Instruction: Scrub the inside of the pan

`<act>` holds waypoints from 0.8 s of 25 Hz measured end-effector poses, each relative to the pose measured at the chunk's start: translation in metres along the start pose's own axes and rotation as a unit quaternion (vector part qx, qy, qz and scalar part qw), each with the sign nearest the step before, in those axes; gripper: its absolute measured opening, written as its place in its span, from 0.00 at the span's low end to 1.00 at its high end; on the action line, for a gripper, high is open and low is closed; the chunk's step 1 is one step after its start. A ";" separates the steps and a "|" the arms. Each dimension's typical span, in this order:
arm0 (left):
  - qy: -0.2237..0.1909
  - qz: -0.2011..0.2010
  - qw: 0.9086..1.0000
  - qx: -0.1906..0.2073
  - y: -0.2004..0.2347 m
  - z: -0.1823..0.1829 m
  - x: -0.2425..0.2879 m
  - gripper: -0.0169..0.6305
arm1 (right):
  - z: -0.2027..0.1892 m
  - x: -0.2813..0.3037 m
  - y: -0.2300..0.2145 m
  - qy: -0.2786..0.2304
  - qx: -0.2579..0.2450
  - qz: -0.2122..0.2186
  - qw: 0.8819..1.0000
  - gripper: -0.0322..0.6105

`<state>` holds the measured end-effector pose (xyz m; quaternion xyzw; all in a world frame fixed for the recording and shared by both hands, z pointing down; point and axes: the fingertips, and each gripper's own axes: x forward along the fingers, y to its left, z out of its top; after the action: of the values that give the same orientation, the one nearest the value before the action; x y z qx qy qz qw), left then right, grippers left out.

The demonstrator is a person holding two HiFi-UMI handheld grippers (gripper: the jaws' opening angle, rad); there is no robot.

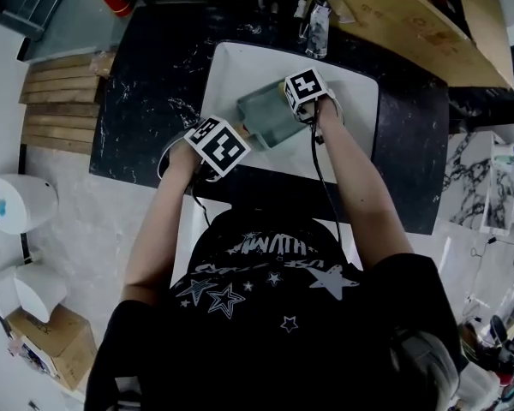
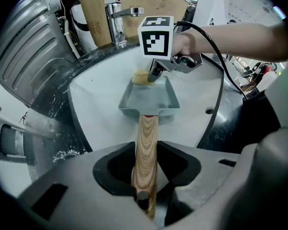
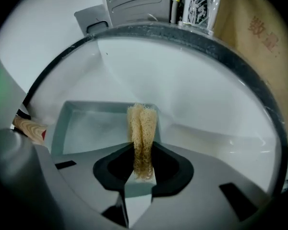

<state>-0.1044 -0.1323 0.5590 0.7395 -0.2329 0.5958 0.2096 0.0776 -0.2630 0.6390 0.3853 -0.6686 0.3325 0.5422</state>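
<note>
A grey-green rectangular pan with a wooden handle is held over a white sink. My left gripper is shut on the wooden handle, which runs between its jaws toward the pan. My right gripper is shut on a folded tan loofah sponge. The sponge's tip sits at the pan's far wall, inside the pan.
A chrome faucet stands at the back of the sink. A black marble counter surrounds the basin. Cardboard lies on the counter at the back right, bottles by the faucet. The drain overflow hole shows on the basin wall.
</note>
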 end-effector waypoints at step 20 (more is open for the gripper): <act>-0.005 -0.012 1.000 0.004 -0.001 -0.001 0.001 0.25 | 0.012 0.024 0.006 0.011 -0.074 -0.063 0.995 0.18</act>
<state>-0.1042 -0.1313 0.5598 0.7462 -0.2225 0.5902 0.2130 0.0638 -0.2736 0.6601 0.3820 -0.6597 0.2518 0.5962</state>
